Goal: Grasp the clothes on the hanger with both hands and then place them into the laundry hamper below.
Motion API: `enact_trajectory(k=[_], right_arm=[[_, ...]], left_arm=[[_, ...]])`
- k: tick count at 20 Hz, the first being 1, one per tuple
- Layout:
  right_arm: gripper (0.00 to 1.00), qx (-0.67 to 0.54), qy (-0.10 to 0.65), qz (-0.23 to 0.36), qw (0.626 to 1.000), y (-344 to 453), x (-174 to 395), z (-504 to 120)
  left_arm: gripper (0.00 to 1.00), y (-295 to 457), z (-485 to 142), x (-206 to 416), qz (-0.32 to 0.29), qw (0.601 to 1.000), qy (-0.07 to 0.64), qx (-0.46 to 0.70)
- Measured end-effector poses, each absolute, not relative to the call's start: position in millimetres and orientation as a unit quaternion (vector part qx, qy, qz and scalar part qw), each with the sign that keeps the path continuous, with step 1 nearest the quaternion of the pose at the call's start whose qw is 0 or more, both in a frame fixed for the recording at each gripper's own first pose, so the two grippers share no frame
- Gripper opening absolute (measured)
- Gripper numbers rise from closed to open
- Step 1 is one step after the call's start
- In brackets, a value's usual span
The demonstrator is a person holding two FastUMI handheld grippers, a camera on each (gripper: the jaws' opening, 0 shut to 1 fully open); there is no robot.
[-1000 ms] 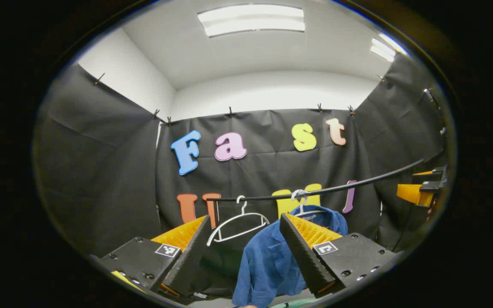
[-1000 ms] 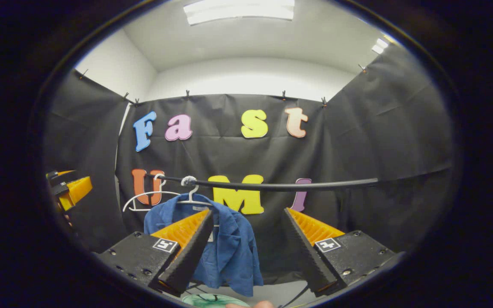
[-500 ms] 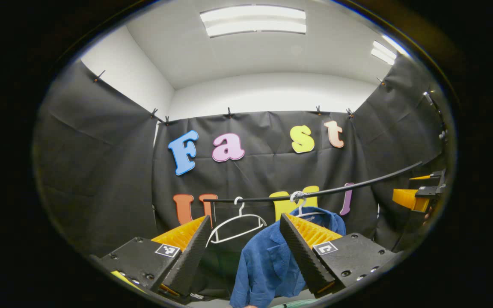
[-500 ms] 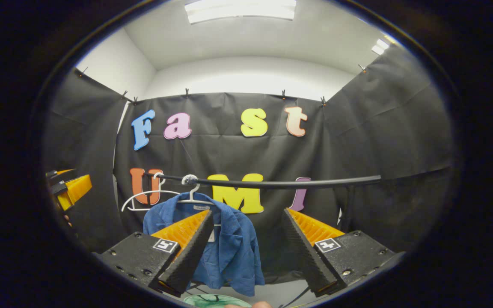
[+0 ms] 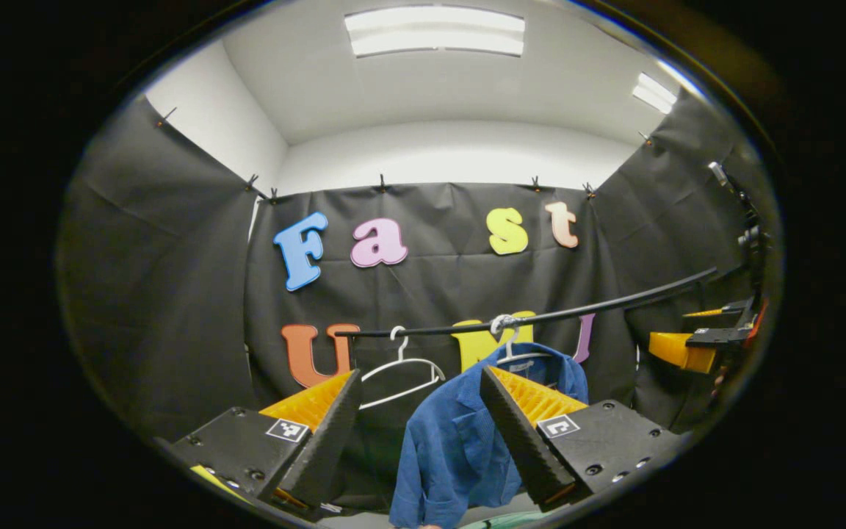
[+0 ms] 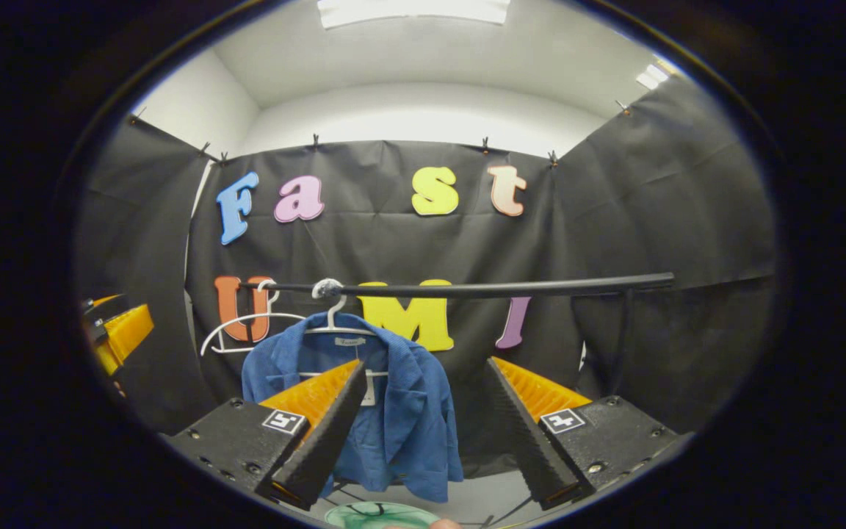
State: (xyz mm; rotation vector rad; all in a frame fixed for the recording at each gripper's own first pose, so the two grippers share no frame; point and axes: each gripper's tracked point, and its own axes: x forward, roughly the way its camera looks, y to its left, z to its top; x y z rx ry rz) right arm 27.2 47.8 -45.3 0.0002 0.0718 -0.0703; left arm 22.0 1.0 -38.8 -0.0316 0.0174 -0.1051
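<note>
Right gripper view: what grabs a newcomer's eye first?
The blue shirt on a white hanger, hung from the black rail left of centre. Beside it, further left, an empty white hanger. Low in front, the right hand-held gripper stands open, apart from the shirt; the left hand-held gripper shows at the left edge.

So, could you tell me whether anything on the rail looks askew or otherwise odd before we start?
Slightly, yes. The blue shirt hangs open on its white hanger with its collar lopsided, and the empty hanger beside it on the black rail tilts in the left gripper view. Nothing looks damaged. Both tongs are open, short of the shirt.
</note>
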Motion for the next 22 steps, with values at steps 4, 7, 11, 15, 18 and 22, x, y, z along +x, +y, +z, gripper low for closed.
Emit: enact_trajectory(k=[4,7,11,15,18,22], right_arm=[[1.00,-0.016,0.052,-0.047,0.997,58,34,-66],[1.00,-0.028,0.073,-0.038,0.996,68,45,-88],[1.00,-0.023,0.103,-0.008,0.994,78,79,-125],[1.00,-0.026,0.128,-0.001,0.991,65,117,-158],[1.00,-0.019,0.138,0.003,0.990,60,151,-176],[1.00,-0.004,0.153,0.014,0.988,64,190,-198]], left_arm=[[0.98,-2,-65,27,-0.067,0.997,0.033,-0.023],[0.98,-12,-86,33,-0.073,0.995,0.057,-0.030],[0.98,-30,-115,41,-0.063,0.994,0.086,-0.039],[0.98,-57,-142,58,-0.049,0.991,0.112,-0.052],[0.99,-77,-163,75,-0.041,0.989,0.128,-0.058],[0.98,-91,-185,103,-0.023,0.989,0.139,-0.052]])
